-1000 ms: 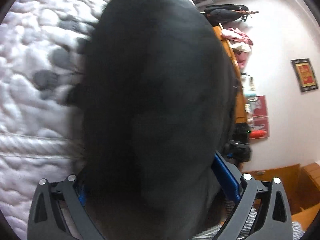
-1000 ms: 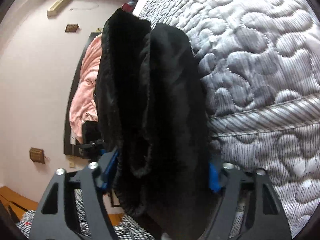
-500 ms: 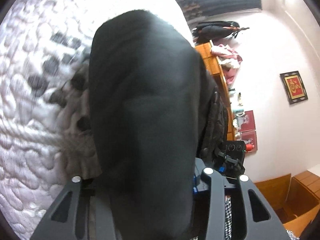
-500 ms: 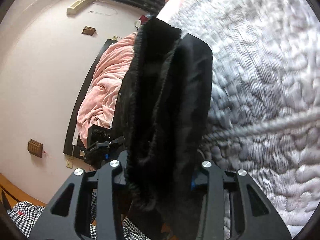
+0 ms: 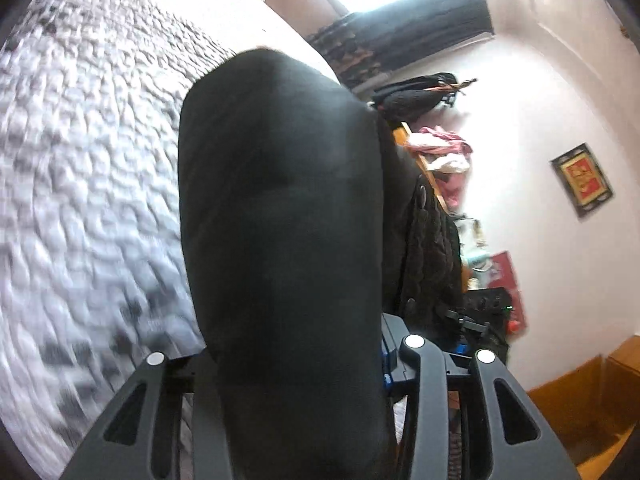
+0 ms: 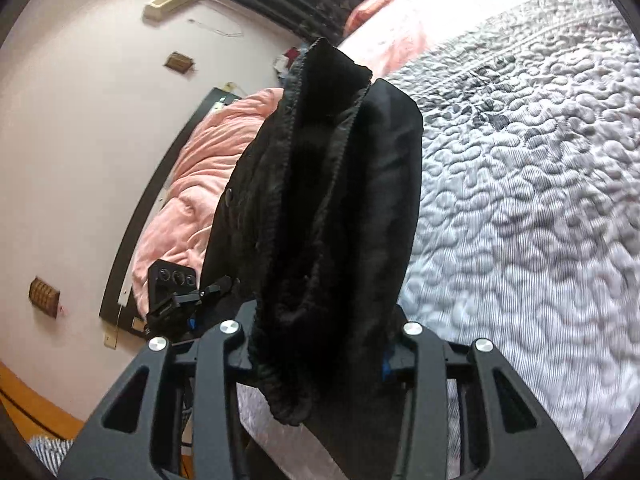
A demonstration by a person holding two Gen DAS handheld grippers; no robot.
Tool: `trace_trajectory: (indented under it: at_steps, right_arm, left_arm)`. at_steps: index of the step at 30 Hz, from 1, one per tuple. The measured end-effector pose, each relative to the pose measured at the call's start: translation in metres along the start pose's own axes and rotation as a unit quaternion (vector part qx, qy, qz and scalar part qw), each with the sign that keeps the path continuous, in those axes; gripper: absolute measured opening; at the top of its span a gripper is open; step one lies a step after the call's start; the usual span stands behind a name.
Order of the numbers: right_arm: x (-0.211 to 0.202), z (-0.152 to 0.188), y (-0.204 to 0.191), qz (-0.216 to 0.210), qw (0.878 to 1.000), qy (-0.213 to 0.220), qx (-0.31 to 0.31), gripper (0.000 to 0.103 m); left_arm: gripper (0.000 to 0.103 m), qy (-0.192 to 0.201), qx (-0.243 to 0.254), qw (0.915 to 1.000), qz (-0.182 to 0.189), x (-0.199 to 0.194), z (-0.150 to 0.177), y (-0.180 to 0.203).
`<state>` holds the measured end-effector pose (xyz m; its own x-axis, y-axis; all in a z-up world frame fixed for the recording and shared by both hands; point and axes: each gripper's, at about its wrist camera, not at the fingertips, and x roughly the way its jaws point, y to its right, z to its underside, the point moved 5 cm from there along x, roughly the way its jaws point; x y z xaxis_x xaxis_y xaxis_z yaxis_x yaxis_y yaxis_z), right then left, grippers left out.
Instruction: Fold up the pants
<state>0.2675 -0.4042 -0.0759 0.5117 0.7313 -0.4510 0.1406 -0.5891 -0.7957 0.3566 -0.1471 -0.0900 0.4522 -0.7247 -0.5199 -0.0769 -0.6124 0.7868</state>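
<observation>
The black pants (image 5: 280, 220) hang in a thick bunch between the jaws of my left gripper (image 5: 296, 360), which is shut on them above the grey quilted bed (image 5: 80, 180). In the right wrist view the pants (image 6: 320, 200) show their gathered waistband edge and a button. My right gripper (image 6: 320, 336) is shut on that end. The other gripper (image 6: 176, 292) shows to the left behind the cloth. The fabric hides the fingertips in both views.
A pink blanket (image 6: 192, 184) lies by the dark headboard (image 6: 136, 240). A wooden shelf with clothes (image 5: 436, 152), a framed picture (image 5: 582, 180) and a dark curtain (image 5: 420, 28) stand along the wall. Wooden floor (image 5: 580, 400) is below.
Both grippers have lifted and tilted up with the pants, so more of the wall and window shows. The jaws have closed in tighter on the cloth.
</observation>
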Motion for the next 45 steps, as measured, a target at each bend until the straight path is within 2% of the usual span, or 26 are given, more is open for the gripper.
trace_trajectory:
  at_steps: [5,6,8,10,12,14,19,21,23,27,29,32,36,41,45]
  right_arm:
    - [0.048,-0.014,0.047,0.028,0.998,-0.021,0.053,0.039]
    - [0.055,-0.013,0.056,0.039,0.997,-0.026,0.067,0.042]
    - [0.065,-0.011,0.075,0.062,0.994,-0.028,0.088,0.051]
    - [0.068,-0.009,0.087,0.053,0.993,-0.023,0.102,0.057]
    - [0.067,-0.006,0.093,0.051,0.993,-0.02,0.104,0.07]
    - [0.061,-0.001,0.098,0.064,0.993,-0.018,0.101,0.078]
    - [0.03,0.013,0.11,0.049,0.993,0.008,0.105,0.081]
    - [0.017,0.014,0.113,0.057,0.993,0.019,0.104,0.082]
    - [0.006,0.02,0.113,0.079,0.992,0.027,0.098,0.083]
    - [-0.022,0.038,0.093,0.168,0.982,0.061,0.063,0.091]
    - [-0.027,0.047,0.079,0.204,0.975,0.072,0.053,0.092]
    - [-0.03,0.066,0.047,0.258,0.963,0.076,0.009,0.094]
    - [-0.026,0.086,0.006,0.295,0.951,0.074,-0.046,0.095]
    - [-0.026,0.11,-0.027,0.353,0.928,0.064,-0.098,0.095]
    - [-0.029,0.122,-0.044,0.354,0.927,0.06,-0.106,0.095]
  left_arm:
    - [0.043,-0.018,-0.024,0.9981,-0.054,0.034,-0.022,-0.028]
    - [0.048,-0.028,-0.031,0.9965,-0.073,0.041,-0.022,-0.039]
    - [0.058,-0.034,-0.034,0.9952,-0.085,0.052,-0.02,-0.052]
    - [0.066,-0.033,-0.035,0.9953,-0.085,0.056,-0.016,-0.053]
    - [0.074,-0.032,-0.033,0.9954,-0.084,0.059,-0.013,-0.053]
    - [0.076,-0.031,-0.031,0.9952,-0.088,0.056,-0.008,-0.058]
    - [0.084,-0.013,-0.025,0.9946,-0.1,0.031,-0.01,-0.063]
    - [0.09,-0.005,-0.012,0.9929,-0.118,0.018,-0.004,-0.058]
    - [0.091,0.006,0.004,0.99,-0.141,0.004,0.003,-0.057]
    - [0.098,0.043,0.037,0.9768,-0.206,-0.028,0.021,-0.041]
    - [0.099,0.059,0.067,0.9636,-0.252,-0.048,0.036,-0.033]
    - [0.099,0.067,0.104,0.9475,-0.295,-0.061,0.06,-0.012]
    - [0.099,0.052,0.094,0.9427,-0.316,-0.065,0.076,0.01]
    - [0.099,0.051,0.108,0.9339,-0.337,-0.073,0.093,0.03]
    - [0.099,0.052,0.12,0.9277,-0.349,-0.079,0.102,0.037]
